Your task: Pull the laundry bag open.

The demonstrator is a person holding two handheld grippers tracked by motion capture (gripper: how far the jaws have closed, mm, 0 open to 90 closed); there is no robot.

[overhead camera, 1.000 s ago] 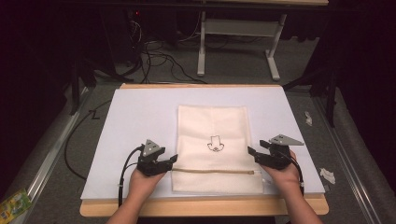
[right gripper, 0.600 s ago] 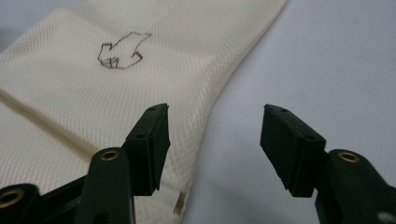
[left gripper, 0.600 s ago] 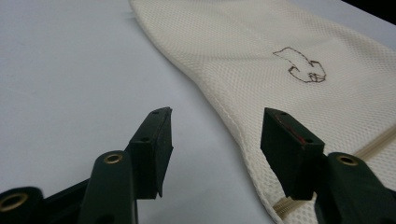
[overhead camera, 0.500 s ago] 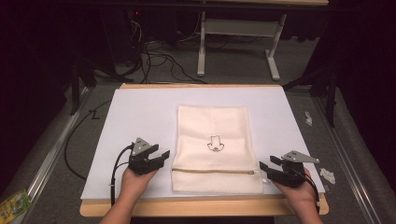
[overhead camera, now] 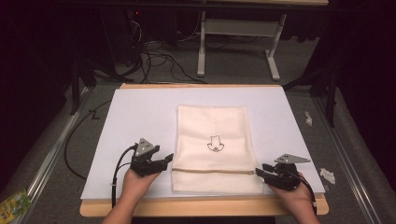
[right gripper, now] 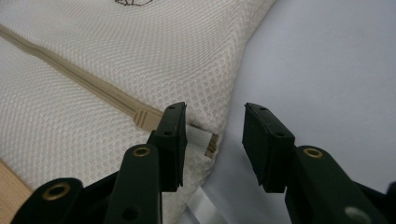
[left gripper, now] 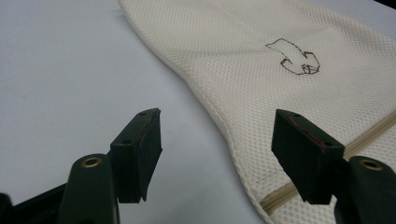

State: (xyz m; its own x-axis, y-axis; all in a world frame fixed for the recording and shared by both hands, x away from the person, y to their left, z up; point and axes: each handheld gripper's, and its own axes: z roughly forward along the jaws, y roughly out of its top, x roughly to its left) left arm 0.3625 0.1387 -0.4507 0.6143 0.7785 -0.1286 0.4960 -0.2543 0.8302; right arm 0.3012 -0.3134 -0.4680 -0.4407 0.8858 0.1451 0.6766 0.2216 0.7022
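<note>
Working at the bag's (overhead camera: 212, 149) lower corners, mid-frame on the table (overhead camera: 140, 112), we hold the left gripper (overhead camera: 164, 161) and right gripper (overhead camera: 259, 171) with fingers spread, pinching nothing. Its zipper (right gripper: 74, 77) looks closed; we judge any grasping or opening remains ahead.

quick count: one mesh bag (overhead camera: 212, 147), one zipper (overhead camera: 212, 171) on it, one white mat (overhead camera: 140, 116), my two grippers, left (overhead camera: 166, 160), right (overhead camera: 259, 171), two paper scraps (overhead camera: 327, 175) on floor.
</note>
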